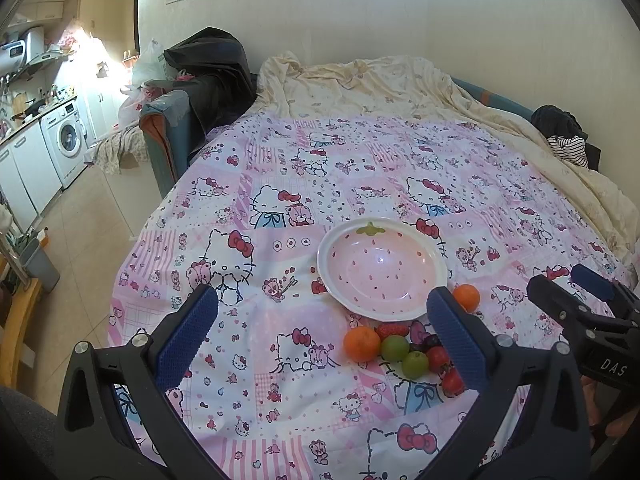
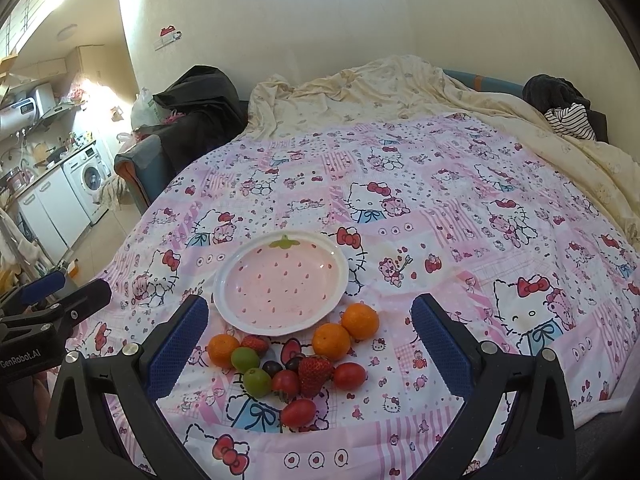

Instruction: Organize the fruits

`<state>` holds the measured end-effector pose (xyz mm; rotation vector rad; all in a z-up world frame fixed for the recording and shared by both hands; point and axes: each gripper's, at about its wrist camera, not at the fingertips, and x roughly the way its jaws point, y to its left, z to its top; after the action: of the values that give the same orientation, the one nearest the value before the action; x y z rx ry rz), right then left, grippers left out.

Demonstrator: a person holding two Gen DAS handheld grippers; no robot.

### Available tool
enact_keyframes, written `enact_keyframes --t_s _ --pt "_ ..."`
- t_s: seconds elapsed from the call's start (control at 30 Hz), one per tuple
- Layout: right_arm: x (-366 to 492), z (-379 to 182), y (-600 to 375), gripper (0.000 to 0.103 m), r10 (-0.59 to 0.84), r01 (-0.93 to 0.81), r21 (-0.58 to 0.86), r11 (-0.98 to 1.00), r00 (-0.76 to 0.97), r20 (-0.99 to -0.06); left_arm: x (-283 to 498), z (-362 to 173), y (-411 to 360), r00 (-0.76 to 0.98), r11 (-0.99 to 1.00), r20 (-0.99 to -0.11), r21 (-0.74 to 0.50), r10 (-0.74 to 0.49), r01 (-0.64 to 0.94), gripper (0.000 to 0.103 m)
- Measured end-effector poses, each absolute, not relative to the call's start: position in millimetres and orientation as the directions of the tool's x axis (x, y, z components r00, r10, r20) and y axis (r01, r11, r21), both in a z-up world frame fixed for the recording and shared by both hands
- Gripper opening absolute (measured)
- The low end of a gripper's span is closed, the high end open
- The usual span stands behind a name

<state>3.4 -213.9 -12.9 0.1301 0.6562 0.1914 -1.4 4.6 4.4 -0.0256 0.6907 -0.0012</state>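
Left gripper [image 1: 322, 336]: jaws spread wide, holding nothing, above the bedspread [image 1: 248, 360] near its front edge.
Plate [image 1: 382, 270]: strawberry-patterned, bare, hard and likely breakable.
Right gripper [image 2: 310, 344]: wide open, empty, over the fruit pile.
Strawberry [image 2: 315, 372]: soft, bruises easily; pinch lightly across its sides.
Mandarins [image 2: 331, 341]: firm, round, likely to roll; touching the plate's near rim.
Green grapes [image 2: 257, 381]: small, smooth, probably slippery.
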Motion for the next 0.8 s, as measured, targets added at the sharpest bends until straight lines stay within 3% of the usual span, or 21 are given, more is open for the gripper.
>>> enact_keyframes --t_s 0.8 --pt "2.9 -12.3 -210.7 0.103 0.223 -0.142 0.181 0.973 0.776 -0.59 -2.1 4.0 5.0 0.771 1.0 -0.637 -0.025 -0.009 -0.008 0.103"
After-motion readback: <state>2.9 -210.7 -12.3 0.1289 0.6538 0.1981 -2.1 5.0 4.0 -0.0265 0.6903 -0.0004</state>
